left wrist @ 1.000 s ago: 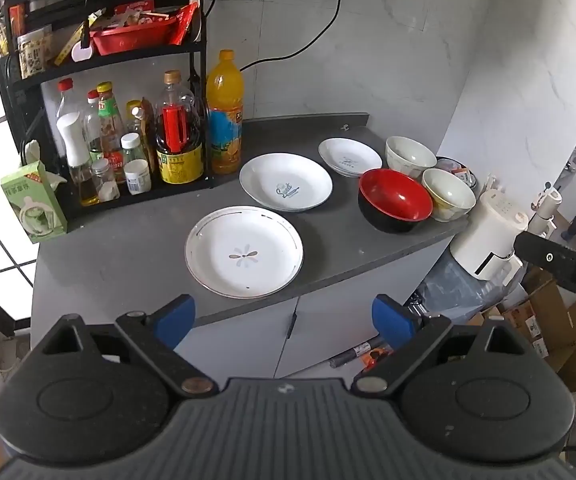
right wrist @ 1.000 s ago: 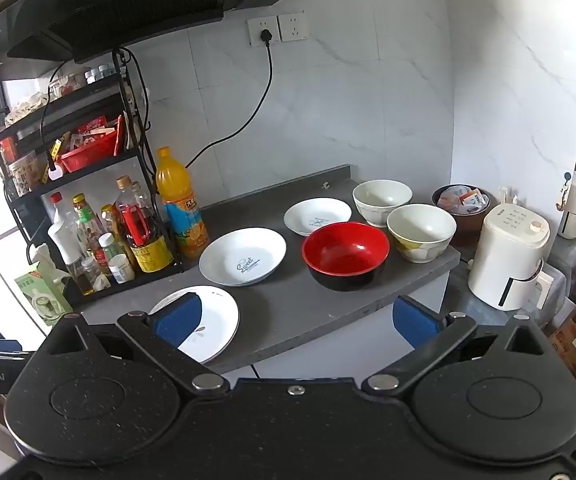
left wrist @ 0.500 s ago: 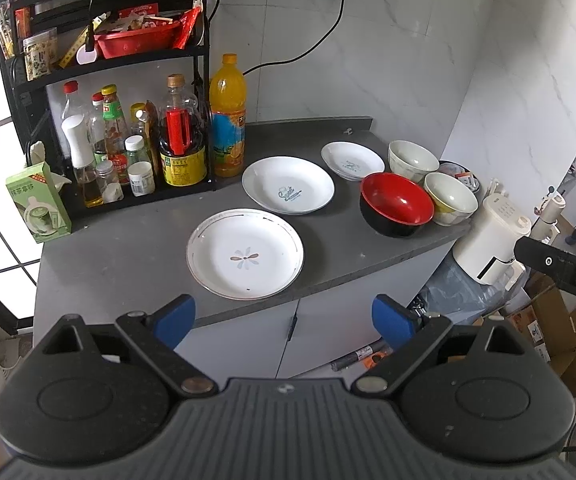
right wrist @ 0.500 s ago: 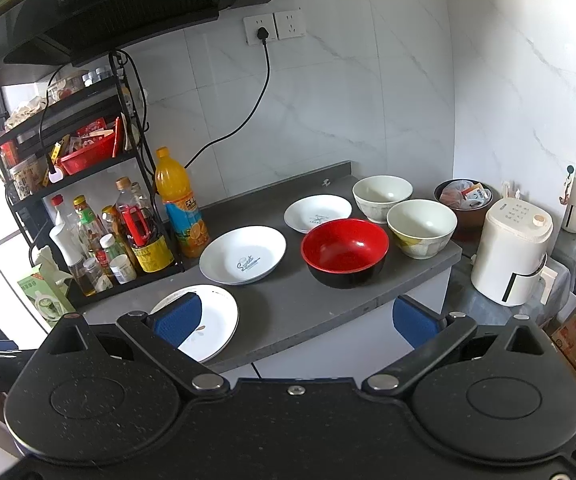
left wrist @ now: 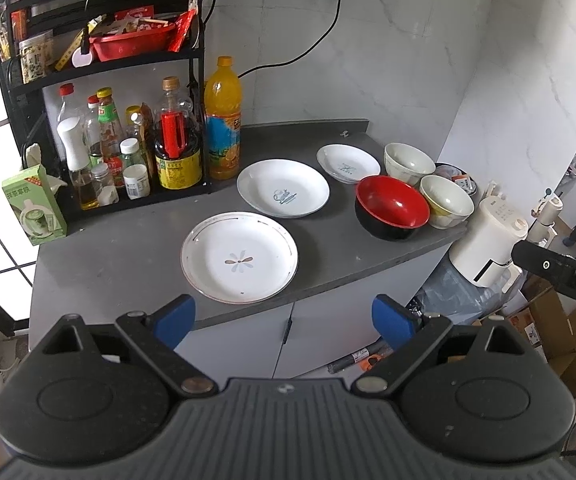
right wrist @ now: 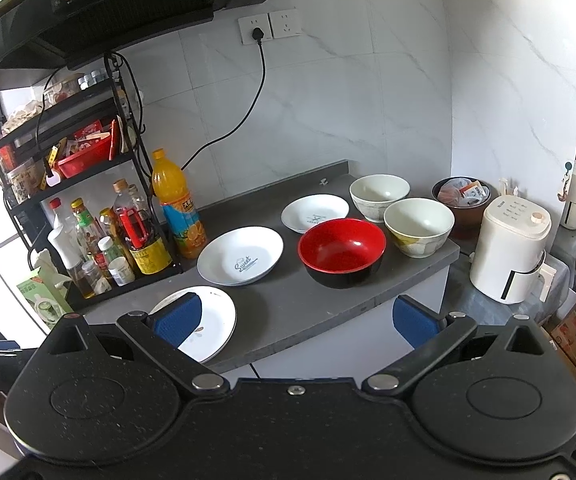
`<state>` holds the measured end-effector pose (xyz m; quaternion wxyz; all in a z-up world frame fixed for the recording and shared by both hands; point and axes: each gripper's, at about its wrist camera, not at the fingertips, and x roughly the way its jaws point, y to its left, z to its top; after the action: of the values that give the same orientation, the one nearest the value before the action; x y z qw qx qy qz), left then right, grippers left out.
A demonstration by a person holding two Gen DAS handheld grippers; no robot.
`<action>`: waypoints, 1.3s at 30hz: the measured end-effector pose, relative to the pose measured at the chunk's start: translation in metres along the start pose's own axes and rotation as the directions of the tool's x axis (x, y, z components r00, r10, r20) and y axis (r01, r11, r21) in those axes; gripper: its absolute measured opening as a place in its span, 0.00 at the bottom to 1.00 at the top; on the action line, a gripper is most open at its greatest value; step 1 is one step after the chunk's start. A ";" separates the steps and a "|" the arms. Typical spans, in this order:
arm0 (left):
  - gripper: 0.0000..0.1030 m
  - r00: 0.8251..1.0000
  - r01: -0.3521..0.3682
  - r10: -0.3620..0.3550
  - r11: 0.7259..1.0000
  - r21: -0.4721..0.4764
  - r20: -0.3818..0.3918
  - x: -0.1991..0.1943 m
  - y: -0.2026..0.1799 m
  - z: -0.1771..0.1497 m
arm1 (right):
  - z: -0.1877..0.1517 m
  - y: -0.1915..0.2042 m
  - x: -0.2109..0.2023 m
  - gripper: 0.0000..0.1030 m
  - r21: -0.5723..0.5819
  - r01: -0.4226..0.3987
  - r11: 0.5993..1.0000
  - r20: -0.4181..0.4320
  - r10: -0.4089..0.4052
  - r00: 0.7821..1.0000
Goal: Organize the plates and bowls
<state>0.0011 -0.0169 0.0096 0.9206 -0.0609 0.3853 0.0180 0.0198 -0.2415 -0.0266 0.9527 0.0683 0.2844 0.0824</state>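
Observation:
On the grey counter [left wrist: 120, 252] lie a white flower-print plate [left wrist: 240, 258] at the front, a deeper white plate [left wrist: 283, 193] behind it and a small white plate [left wrist: 347, 163] farther back. A red bowl [left wrist: 391, 206] and two cream bowls [left wrist: 445, 201] [left wrist: 407, 161] stand at the right end. The right wrist view has the same flower-print plate [right wrist: 212, 320], deep plate [right wrist: 240, 261], small plate [right wrist: 315, 212], red bowl [right wrist: 342, 250] and cream bowls [right wrist: 419, 226] [right wrist: 379, 196]. My left gripper [left wrist: 284, 318] and right gripper [right wrist: 295, 318] hang open and empty in front of the counter.
A black rack [left wrist: 100, 68] of bottles and snacks fills the back left, with an orange drink bottle [left wrist: 222, 118] and a green carton [left wrist: 34, 204] beside it. A white appliance [right wrist: 507, 248] and a brown bowl of packets [right wrist: 463, 200] sit right of the counter. Cardboard boxes [left wrist: 555, 328] lie below.
Both grippers have drifted slightly back and up from the counter, so the dishes look a little lower and smaller. Nothing on the counter has moved.

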 end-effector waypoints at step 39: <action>0.91 1.000 -0.018 0.018 0.999 -0.033 0.003 0.008 -0.008 0.001 | 0.001 -0.009 0.006 1.00 -0.004 -0.004 1.000 -0.004 0.004 1.000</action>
<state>0.0080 -0.0251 0.0053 0.9199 -0.0724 0.3841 0.0325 0.0262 -0.2490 -0.0307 0.9522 0.0667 0.2858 0.0852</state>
